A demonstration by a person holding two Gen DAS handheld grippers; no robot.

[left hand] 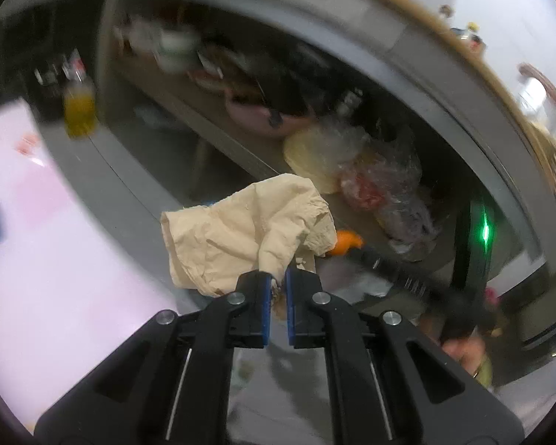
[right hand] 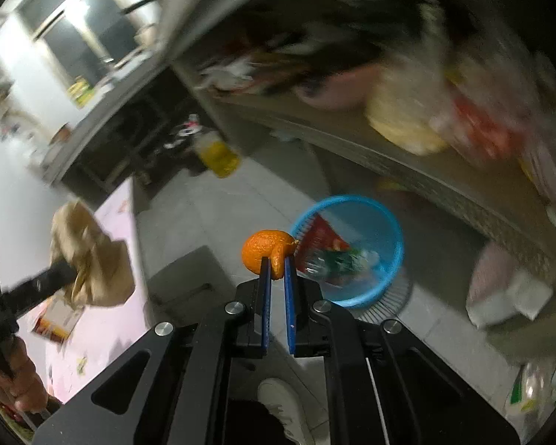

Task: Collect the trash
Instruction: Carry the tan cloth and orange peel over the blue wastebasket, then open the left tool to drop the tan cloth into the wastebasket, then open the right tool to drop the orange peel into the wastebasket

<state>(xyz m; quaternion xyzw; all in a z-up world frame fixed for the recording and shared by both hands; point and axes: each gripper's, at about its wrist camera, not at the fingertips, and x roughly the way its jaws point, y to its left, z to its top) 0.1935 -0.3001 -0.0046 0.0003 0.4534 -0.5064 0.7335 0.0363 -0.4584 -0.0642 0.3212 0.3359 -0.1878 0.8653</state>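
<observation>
You are carrying light trash: left hand-held gripper pinching a limp, crumpled napkin, right hand-held gripper clamping soft orange peel by its edge

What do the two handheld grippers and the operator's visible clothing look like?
Both match: the left gripper and right gripper have matte black angular linkage arms with cut-out slots, round silver pivot pins, thin silver rods along the arms, and flat blue pads on the fingers. No cables or markings visible. A white shoe shows below the right gripper; sleeves aren't discernible.
</observation>
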